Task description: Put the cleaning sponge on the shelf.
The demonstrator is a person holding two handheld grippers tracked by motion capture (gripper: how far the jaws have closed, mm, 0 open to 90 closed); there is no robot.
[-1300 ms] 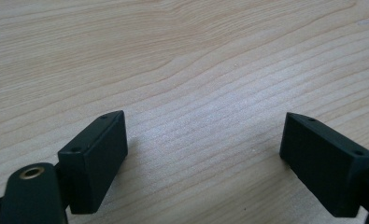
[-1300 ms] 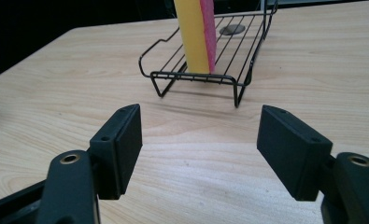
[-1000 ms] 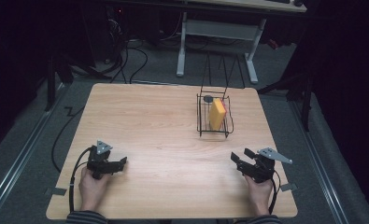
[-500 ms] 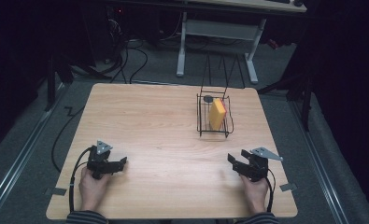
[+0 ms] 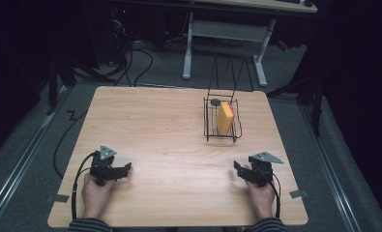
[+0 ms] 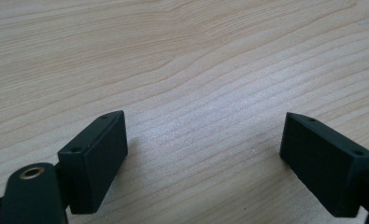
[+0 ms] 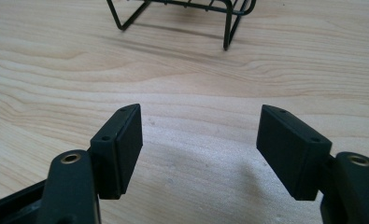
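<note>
Wood desk [image 5: 169, 130]: pale, grained top carrying everything in the scene; both hand-held grippers sit over its near edge, one toward each near corner.
Left hand-held gripper [image 5: 125, 168]: held in the person's left hand [image 5: 95, 193] low over the near left part of the desk; in the left gripper view [image 6: 203, 156] its two black jaws stand wide apart with bare wood between them, nothing gripped.
Right hand-held gripper [image 5: 238, 167]: held in the person's right hand [image 5: 261, 195] low over the near right part of the desk; in the right gripper view [image 7: 198, 147] its jaws stand wide apart over bare wood, nothing between the pads.
Wire basket [image 5: 209, 121]: black, upright on the far right part of the desk, well apart from both hand-held grippers and nearer the right one; its feet and lower frame [image 7: 226, 28] show at the top of the right gripper view, ahead of the open jaws.
Yellow block [image 5: 224, 117]: stands tilted inside the wire basket, leaning toward its right side, with a thin red edge along that side.
Dark round thing [image 5: 215, 102]: at the far end of the basket, behind the yellow block; too small to tell what it is.
Cables [image 5: 80, 179]: a black lead trails from each hand-held gripper back along the hand.
</note>
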